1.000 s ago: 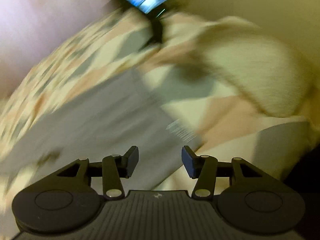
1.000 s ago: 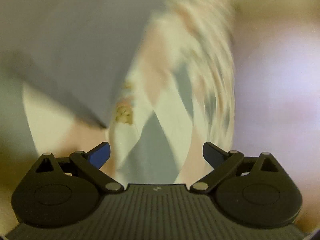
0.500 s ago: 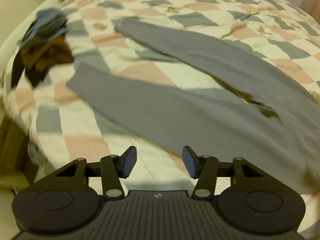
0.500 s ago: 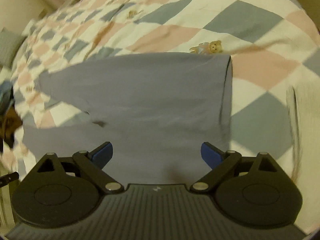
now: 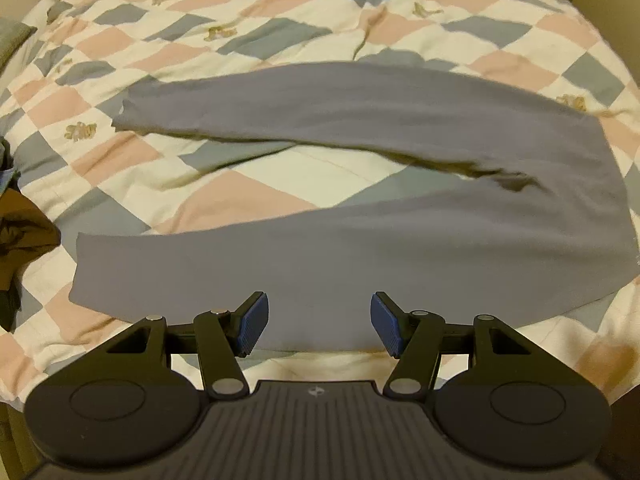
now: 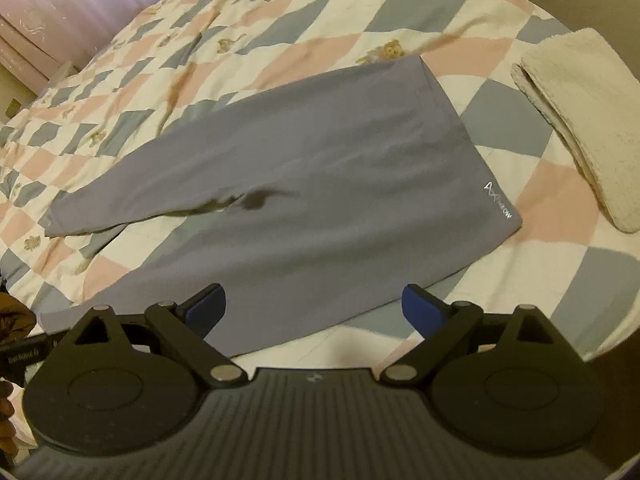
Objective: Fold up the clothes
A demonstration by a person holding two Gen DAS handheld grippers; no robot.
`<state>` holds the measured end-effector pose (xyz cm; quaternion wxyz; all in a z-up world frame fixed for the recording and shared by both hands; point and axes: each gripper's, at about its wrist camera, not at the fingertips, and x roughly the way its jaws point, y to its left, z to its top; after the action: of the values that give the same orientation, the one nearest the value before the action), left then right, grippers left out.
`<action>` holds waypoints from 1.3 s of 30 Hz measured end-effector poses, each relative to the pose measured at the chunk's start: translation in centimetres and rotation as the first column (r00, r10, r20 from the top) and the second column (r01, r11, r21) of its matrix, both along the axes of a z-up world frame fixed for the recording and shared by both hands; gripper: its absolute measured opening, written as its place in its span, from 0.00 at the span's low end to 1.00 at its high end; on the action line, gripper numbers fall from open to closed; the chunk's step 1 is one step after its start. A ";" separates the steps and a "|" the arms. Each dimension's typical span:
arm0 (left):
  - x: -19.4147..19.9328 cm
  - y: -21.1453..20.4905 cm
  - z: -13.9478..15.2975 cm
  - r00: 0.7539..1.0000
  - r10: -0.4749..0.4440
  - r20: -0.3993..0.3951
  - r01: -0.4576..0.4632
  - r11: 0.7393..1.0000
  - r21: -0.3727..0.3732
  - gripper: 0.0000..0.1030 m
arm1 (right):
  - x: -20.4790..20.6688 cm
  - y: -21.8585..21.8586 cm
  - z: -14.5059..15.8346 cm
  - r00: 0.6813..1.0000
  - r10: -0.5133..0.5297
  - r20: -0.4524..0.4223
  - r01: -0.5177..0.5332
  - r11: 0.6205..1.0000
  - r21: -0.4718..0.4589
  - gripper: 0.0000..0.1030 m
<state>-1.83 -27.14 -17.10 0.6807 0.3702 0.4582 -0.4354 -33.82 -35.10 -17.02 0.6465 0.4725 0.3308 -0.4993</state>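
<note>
Leggings (image 5: 360, 248) — grey, flat, legs splayed on quilt (image 5: 240, 196) — both grippers' fingers (image 5: 253, 322) spread, empty.

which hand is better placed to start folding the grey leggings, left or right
Probably left: the left gripper hangs with open, empty jaws over the near leg of the grey leggings, ready to lift it onto the far leg. The right gripper, also open, hangs nearer the waistband.

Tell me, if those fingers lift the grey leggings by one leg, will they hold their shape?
Probably not. The thin grey stretch leggings lie flat against the checked quilt and follow its bumps, so they should droop limply. They look light, and the smooth knit might slip from a shallow pinch.
</note>
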 end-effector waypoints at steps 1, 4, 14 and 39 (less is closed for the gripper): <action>-0.1 0.1 0.4 1.000 -0.002 0.006 0.002 1.000 -0.008 0.61 | 0.3 0.4 0.4 1.000 0.007 -0.001 -0.007 1.000 -0.013 0.91; -1.2 0.6 1.5 1.000 -0.011 0.027 0.012 0.999 -0.038 0.67 | 1.1 1.8 1.4 0.999 0.032 0.000 -0.032 0.998 -0.049 0.91; -6.8 5.5 3.6 0.998 0.006 0.069 -0.002 0.999 -0.047 0.71 | 0.2 6.8 2.4 0.995 0.100 0.002 -0.100 0.992 -0.083 0.93; -8.7 13.2 5.4 0.983 0.129 0.131 -0.117 0.989 -0.094 0.80 | -0.4 10.8 3.4 0.981 0.188 -0.038 -0.191 0.975 -0.115 0.96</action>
<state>-10.54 -13.94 -11.68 0.7515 0.3402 0.4135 -0.3855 -34.25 -24.33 -13.66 0.7136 0.3929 0.3529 -0.4604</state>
